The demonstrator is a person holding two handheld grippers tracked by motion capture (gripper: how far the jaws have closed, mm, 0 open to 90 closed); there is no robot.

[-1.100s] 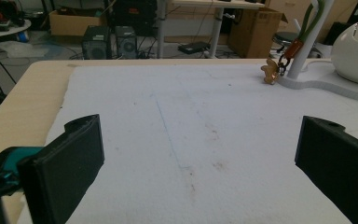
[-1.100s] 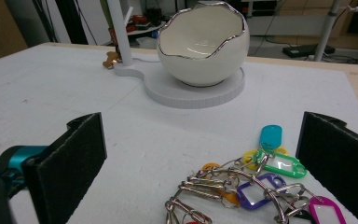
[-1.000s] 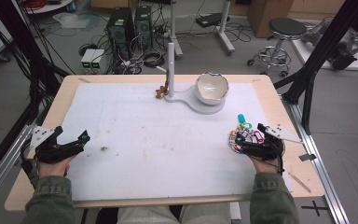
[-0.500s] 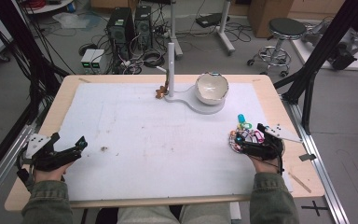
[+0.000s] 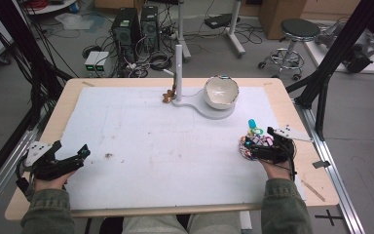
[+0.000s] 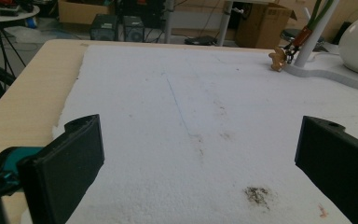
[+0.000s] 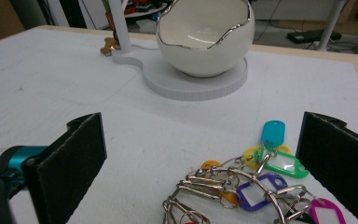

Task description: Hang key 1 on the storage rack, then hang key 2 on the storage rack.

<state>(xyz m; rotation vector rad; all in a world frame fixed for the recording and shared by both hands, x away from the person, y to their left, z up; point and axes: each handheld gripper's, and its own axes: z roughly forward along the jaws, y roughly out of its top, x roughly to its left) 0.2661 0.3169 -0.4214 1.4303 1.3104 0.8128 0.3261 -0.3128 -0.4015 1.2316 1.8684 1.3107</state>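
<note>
A bunch of metal key rings with coloured tags (image 5: 253, 140) (image 7: 248, 185) lies on the white foam mat (image 5: 165, 146) at the right. My right gripper (image 5: 259, 144) (image 7: 205, 158) stands open around the near side of the bunch, one jaw on each side, not touching it. An egg-shaped white bowl with a silver rim (image 5: 220, 91) (image 7: 205, 35) sits on a white stand base (image 5: 199, 106) at the back. My left gripper (image 5: 70, 152) (image 6: 200, 158) is open over bare mat at the near left, with nothing between its jaws.
A white post (image 5: 178, 73) rises from the stand base, with a small brown trinket (image 5: 167, 97) (image 6: 277, 59) hanging at its foot. A dark smudge (image 5: 109, 155) (image 6: 257, 195) marks the mat near the left gripper. Bare wooden table (image 5: 63, 105) borders the mat.
My left gripper has drawn back toward the near-left edge of the table, still open. The right gripper and the keys have stayed put.
</note>
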